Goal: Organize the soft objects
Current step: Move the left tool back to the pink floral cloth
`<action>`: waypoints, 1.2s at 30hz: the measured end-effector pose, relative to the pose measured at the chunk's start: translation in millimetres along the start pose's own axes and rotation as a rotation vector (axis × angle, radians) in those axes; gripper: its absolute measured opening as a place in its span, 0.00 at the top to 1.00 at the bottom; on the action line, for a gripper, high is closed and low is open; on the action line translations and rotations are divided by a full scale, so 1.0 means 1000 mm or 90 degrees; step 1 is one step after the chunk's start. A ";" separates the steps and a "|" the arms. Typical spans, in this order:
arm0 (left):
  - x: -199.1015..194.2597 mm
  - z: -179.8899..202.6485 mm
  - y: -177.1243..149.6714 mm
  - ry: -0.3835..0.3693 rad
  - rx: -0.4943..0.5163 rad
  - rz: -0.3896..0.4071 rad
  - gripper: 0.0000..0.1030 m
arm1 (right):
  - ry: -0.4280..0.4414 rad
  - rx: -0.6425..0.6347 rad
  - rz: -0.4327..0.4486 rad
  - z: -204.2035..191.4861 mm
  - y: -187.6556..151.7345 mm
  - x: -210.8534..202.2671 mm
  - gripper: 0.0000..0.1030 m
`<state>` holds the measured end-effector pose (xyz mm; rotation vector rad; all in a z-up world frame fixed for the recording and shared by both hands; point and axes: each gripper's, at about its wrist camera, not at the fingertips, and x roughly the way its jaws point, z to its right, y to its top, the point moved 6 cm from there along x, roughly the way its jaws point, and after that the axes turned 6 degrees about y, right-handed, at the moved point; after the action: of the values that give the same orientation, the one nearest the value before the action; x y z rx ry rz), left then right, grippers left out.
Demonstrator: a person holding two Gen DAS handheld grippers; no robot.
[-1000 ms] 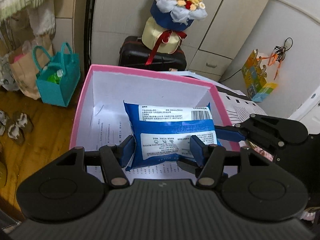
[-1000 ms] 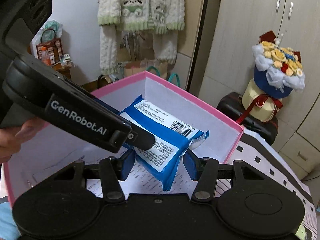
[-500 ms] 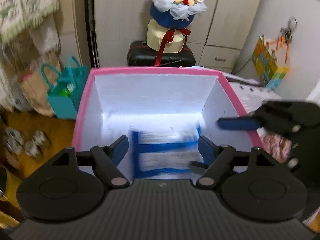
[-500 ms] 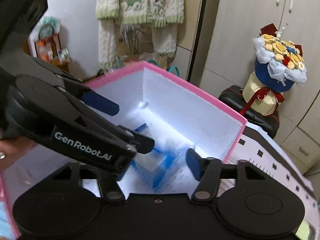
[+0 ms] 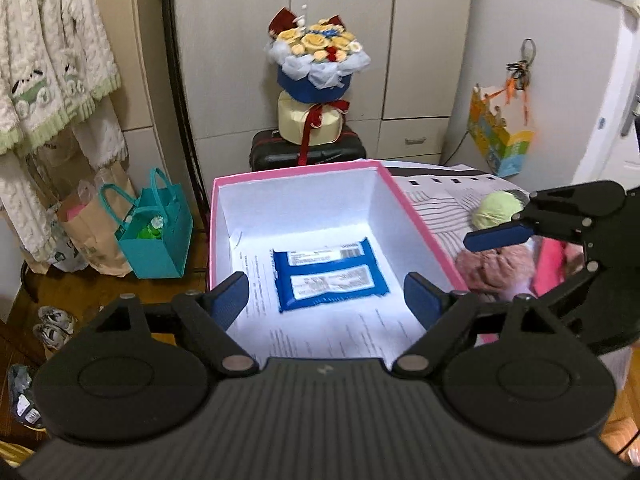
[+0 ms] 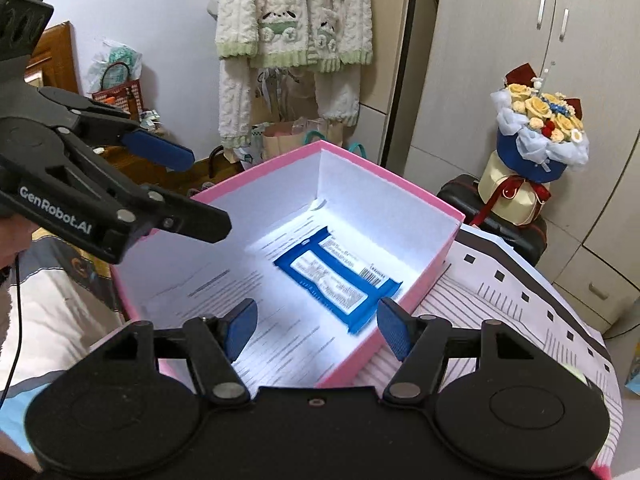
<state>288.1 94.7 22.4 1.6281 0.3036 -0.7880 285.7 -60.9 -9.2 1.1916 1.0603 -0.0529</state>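
A blue wipes pack (image 5: 330, 276) lies flat on the paper-lined floor of the pink box (image 5: 296, 169), label side up. My left gripper (image 5: 326, 292) hovers above the box's near end. Its jaws are opening, and nothing is pressed between them. In the right wrist view the same pack (image 6: 338, 280) rests near the box's right wall (image 6: 436, 256), and my right gripper (image 6: 316, 320) stands open above the near rim, holding nothing. The left gripper (image 6: 200, 192) shows at the upper left there. A green soft ball (image 5: 498, 210) and a pink fluffy item (image 5: 496, 268) lie right of the box.
The box stands on a striped cloth (image 6: 520, 304). Behind it, a bouquet (image 5: 318, 56) sits on a black suitcase (image 5: 306, 152) in front of cupboards. A teal bag (image 5: 154, 236) and a paper bag stand on the wooden floor at left. Knitwear (image 6: 292, 20) hangs above.
Both grippers let go of the blue pack, which dropped flat onto the box floor. Both then rose and drew back from the box with their jaws wider.
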 end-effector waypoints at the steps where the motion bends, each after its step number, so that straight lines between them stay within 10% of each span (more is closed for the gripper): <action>1: -0.004 0.003 -0.002 -0.005 0.003 0.000 0.17 | -0.001 -0.002 0.002 -0.003 -0.002 -0.006 0.31; 19: -0.095 0.102 -0.052 -0.107 0.117 0.039 0.15 | -0.052 -0.012 0.060 -0.027 -0.085 -0.137 0.28; 36: -0.066 0.229 -0.093 -0.220 0.259 0.046 0.15 | -0.137 0.103 0.073 0.026 -0.209 -0.197 0.28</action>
<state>110.1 -86.2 -13.5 1.8256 -0.1744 -1.1077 80.8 -263.9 -25.1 1.3577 0.8085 -0.1767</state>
